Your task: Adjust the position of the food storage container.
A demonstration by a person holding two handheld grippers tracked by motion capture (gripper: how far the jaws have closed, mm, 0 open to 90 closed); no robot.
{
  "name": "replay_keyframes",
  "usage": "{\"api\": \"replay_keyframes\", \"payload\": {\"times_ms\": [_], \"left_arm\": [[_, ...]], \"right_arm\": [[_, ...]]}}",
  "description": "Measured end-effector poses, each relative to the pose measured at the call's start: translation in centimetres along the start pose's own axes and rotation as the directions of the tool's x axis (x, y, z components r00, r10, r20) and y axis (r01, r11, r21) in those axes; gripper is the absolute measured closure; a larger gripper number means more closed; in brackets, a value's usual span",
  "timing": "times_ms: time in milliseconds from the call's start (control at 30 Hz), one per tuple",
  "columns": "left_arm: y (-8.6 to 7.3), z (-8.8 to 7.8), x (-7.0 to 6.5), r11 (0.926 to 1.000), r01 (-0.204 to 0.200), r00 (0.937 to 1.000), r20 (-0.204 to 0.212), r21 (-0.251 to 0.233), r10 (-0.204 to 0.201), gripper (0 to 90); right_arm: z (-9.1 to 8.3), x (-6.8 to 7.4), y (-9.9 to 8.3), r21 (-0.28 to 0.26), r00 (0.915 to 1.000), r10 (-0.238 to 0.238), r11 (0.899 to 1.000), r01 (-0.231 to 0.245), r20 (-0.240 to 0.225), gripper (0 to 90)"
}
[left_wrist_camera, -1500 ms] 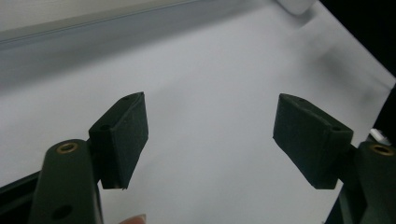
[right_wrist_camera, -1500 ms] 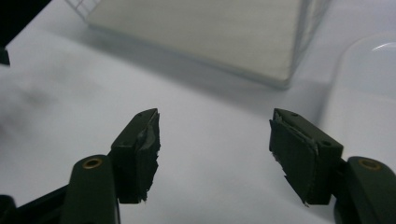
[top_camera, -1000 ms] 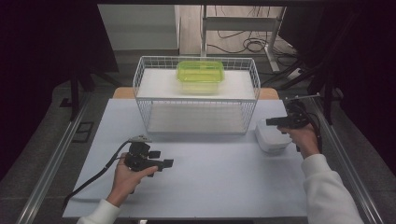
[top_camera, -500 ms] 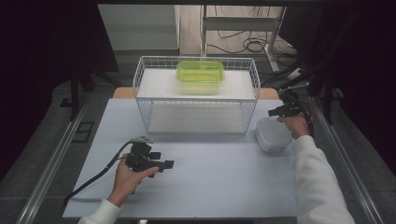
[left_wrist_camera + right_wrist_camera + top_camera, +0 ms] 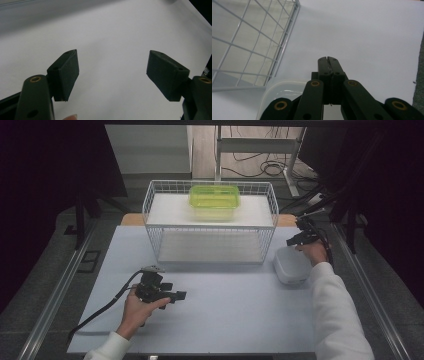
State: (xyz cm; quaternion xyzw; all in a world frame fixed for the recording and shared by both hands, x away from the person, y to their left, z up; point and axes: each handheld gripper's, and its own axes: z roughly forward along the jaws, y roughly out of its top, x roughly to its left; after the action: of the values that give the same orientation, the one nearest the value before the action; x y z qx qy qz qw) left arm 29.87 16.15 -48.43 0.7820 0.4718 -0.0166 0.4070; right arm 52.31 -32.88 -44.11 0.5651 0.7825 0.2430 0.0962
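Observation:
A white lidded container (image 5: 291, 266) sits on the white table, just right of the wire basket (image 5: 210, 226). My right gripper (image 5: 295, 240) hovers at the container's far edge, pointing left. Its jaws are shut with nothing between them. In the right gripper view the shut tips (image 5: 328, 59) hang over bare table, with the container's corner (image 5: 279, 91) below them to the left. My left gripper (image 5: 176, 295) rests near the table's front left. It stands open over bare table in the left gripper view (image 5: 112, 72). A green container (image 5: 214, 201) lies inside the basket, toward the back.
The basket's white wire wall (image 5: 249, 45) stands close on the left in the right gripper view. A black cable (image 5: 102, 307) trails from the left gripper to the front left. Metal rails run along both table sides. Open tabletop (image 5: 235, 305) lies between the two hands.
The right hand has moved back from the white container's near side to its far edge. The left hand and its gripper have stayed still.

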Motion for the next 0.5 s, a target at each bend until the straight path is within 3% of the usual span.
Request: {"api": "replay_keyframes", "payload": {"times_ms": [500], "left_arm": [[-0.1,0.1,-0.2,0.9999,0.011,0.9998,0.015,0.005,-0.011,25.4]], "right_arm": [[-1.6,1.0,-3.1,0.017,0.9998,0.022,1.0,-0.022,-0.002,89.2]]}}
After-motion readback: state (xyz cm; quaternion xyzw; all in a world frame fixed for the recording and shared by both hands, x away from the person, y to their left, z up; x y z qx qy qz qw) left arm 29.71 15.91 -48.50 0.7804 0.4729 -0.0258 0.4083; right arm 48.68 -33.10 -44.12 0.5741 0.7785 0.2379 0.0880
